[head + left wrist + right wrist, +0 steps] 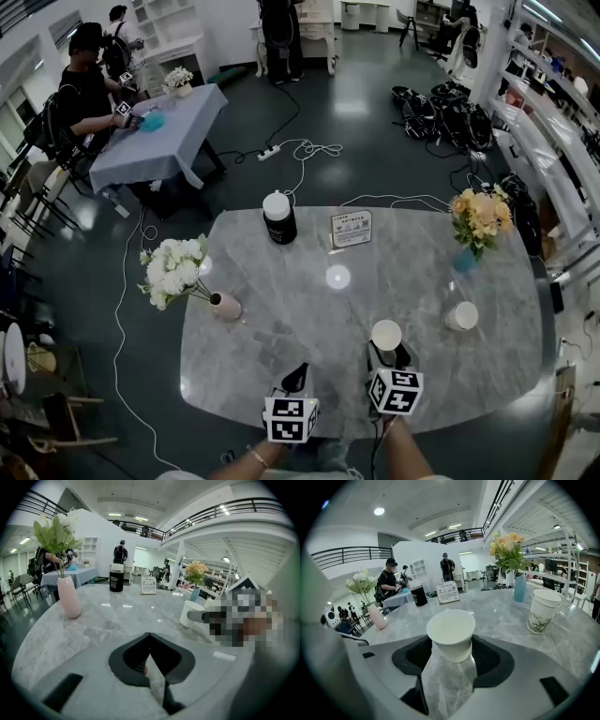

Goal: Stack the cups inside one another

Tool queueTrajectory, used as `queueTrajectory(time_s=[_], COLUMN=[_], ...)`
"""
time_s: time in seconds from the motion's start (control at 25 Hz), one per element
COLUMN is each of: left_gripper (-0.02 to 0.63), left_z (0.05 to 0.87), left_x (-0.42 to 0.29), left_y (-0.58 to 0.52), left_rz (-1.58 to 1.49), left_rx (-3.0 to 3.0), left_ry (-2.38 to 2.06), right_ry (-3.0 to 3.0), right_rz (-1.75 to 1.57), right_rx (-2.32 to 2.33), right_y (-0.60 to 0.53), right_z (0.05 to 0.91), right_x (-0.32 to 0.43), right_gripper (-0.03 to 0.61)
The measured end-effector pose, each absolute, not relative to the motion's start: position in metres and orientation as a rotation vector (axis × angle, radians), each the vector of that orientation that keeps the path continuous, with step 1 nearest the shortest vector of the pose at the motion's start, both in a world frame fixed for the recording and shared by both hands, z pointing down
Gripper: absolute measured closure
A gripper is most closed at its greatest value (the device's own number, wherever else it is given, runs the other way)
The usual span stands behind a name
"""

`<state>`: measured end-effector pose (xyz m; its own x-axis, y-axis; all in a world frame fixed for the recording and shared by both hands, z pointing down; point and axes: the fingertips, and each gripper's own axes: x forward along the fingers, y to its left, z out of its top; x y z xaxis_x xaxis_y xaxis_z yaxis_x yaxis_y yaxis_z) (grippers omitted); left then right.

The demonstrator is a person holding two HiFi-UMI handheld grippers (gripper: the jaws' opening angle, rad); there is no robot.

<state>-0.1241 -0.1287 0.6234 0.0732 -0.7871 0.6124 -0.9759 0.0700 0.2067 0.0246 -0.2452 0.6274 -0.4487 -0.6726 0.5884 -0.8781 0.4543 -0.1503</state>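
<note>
Plain white paper cup [451, 632]: upright, mouth up, between the jaws of the right gripper [386, 351]. The jaws are clamped on its lower wall, one pad on each side. Cannot tell whether its base touches the grey marble desk [281, 328] or is just off it. It sits at the near edge, right of centre.

Printed white paper cup [543, 611]: upright on the desk, mouth open upward, untouched. Its rim reads double in the right gripper view, so possibly two cups are already nested; not confirmed.

Key relation: the printed cup lies to the right of the right jaws and a little farther out, near but apart. Both long axes are vertical, so no tilt correction should be needed. Judged next move: lift the held cup, shift right and forward until it is over the open mouth, then lower it.

Left gripper [150, 637]: jaws together, nothing between them, low over the near desk edge. It is on the far side of the right gripper from the printed cup, so the right hand is the nearer.

Surroundings: blue vase of orange flowers [466, 260] just behind the printed cup, a possible obstacle if the carry overshoots. Pink vase of white flowers [225, 306], black canister with white lid [278, 217] and small sign card [352, 228] are well apart.
</note>
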Motion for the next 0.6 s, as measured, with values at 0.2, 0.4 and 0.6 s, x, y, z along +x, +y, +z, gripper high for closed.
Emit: queueTrajectory(time_s=[0.2, 0.4, 0.6], left_gripper=[0.617, 0.617, 0.617], left_z=[0.617, 0.606, 0.601], left_x=[-0.12, -0.108, -0.091], left_y=[-0.131, -0.137, -0.142], left_rz=[0.398, 0.382, 0.387], left_rx=[1.781, 1.82, 1.853], left_ry=[-1.744, -1.737, -1.726], right_ry=[-2.267, -2.273, -2.275], right_rz=[0.612, 0.6, 0.59], right_rx=[1.325, 1.352, 1.382], right_y=[-0.243, -0.244, -0.247], right_z=[0.617, 0.603, 0.595], right_x=[0.031, 0.045, 0.063], right_gripper=[0.334, 0.334, 0.334])
